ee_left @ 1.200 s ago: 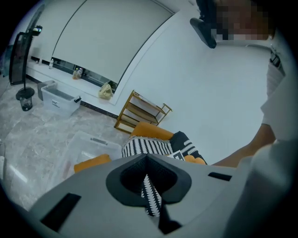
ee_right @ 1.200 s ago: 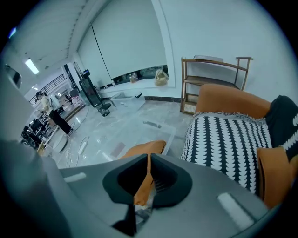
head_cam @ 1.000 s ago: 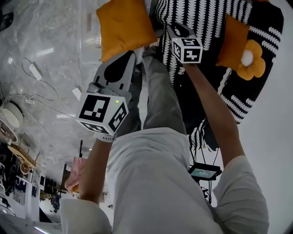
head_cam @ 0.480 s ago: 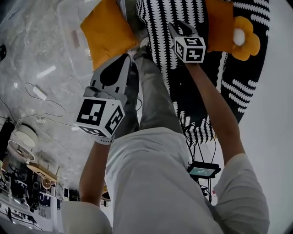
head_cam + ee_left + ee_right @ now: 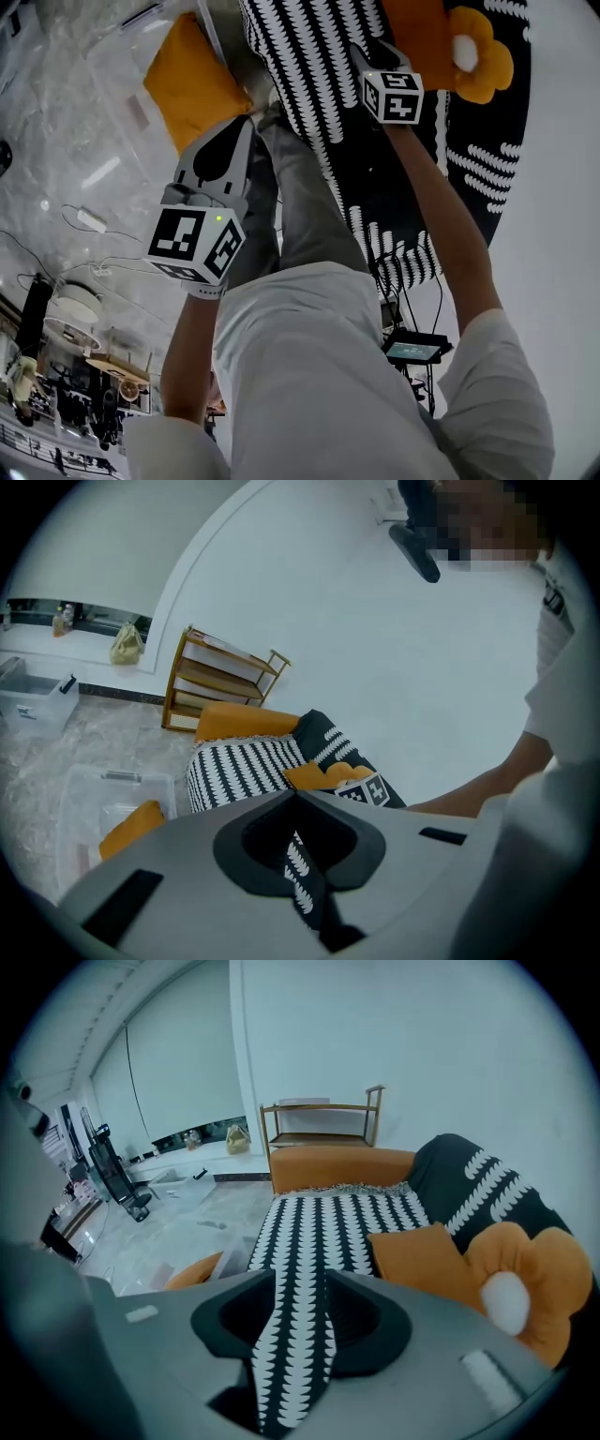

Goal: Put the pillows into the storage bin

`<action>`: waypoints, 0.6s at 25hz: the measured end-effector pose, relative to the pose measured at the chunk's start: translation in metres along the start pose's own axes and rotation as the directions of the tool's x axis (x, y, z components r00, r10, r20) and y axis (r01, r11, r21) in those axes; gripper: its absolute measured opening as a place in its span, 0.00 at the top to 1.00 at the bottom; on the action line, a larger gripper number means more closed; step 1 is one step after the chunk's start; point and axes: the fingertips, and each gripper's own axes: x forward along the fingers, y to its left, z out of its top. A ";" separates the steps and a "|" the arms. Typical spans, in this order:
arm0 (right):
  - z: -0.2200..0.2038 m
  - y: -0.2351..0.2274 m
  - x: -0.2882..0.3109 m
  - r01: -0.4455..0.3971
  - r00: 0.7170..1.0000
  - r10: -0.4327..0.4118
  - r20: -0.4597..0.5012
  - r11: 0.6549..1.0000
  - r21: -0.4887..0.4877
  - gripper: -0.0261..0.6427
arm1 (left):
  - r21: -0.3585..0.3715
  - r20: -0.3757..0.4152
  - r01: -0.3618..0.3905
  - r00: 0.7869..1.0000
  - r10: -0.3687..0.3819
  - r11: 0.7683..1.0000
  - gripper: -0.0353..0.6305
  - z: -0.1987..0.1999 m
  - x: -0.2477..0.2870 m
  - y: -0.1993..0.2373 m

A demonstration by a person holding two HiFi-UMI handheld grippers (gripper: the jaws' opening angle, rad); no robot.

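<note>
One orange pillow point(image 5: 192, 84) lies in the clear storage bin point(image 5: 131, 103) on the floor at the upper left of the head view. My left gripper point(image 5: 248, 122) hangs just right of that pillow, jaws shut and empty; its own view shows its tips point(image 5: 293, 792) touching. An orange square pillow point(image 5: 422, 1255) and an orange flower pillow point(image 5: 520, 1288) rest on the sofa's black-and-white throw point(image 5: 337, 1222). My right gripper point(image 5: 298, 1279) points at the sofa short of them. Its jaws are opening, with nothing between them.
A wooden shelf point(image 5: 323, 1124) stands behind the sofa's far end. An office chair point(image 5: 117, 1180) and clutter sit across the marble floor. Cables and a white adapter point(image 5: 92, 221) lie on the floor left of my legs. A small screen on a stand point(image 5: 412, 352) is by the sofa.
The head view has swung, so the bin pillow now sits further left and the sofa pillows higher. My left gripper has come away from the bin pillow's edge. My right gripper stays over the sofa.
</note>
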 end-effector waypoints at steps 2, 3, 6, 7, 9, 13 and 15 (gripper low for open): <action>-0.001 -0.016 0.003 0.022 1.000 -0.022 -0.010 1.000 -0.007 0.69 | 0.008 -0.015 0.010 1.000 -0.010 1.000 0.94 0.005 0.014 -0.004; -0.003 -0.024 0.004 0.033 0.999 -0.033 -0.015 0.999 -0.007 0.68 | 0.011 -0.022 0.014 1.000 -0.013 1.000 0.94 0.008 0.021 -0.007; -0.008 -0.052 0.006 0.065 0.997 -0.064 -0.029 0.998 0.008 0.66 | 0.017 -0.031 0.020 0.999 -0.019 1.000 0.94 0.018 0.043 -0.017; -0.010 -0.062 0.007 0.076 0.997 -0.076 -0.035 0.997 0.014 0.65 | 0.019 -0.032 0.022 0.999 -0.021 1.000 0.94 0.022 0.049 -0.020; -0.015 -0.079 0.010 0.099 0.994 -0.097 -0.050 0.994 0.036 0.65 | 0.023 -0.037 0.024 0.999 -0.023 0.999 0.94 0.029 0.060 -0.025; -0.017 -0.107 0.023 0.147 0.987 -0.141 -0.078 0.986 0.076 0.65 | 0.029 -0.057 0.033 0.998 -0.031 0.999 0.94 0.042 0.079 -0.025; -0.019 -0.119 0.030 0.167 0.982 -0.161 -0.098 0.984 0.067 0.63 | 0.033 -0.066 0.035 0.997 -0.033 0.999 0.94 0.048 0.087 -0.025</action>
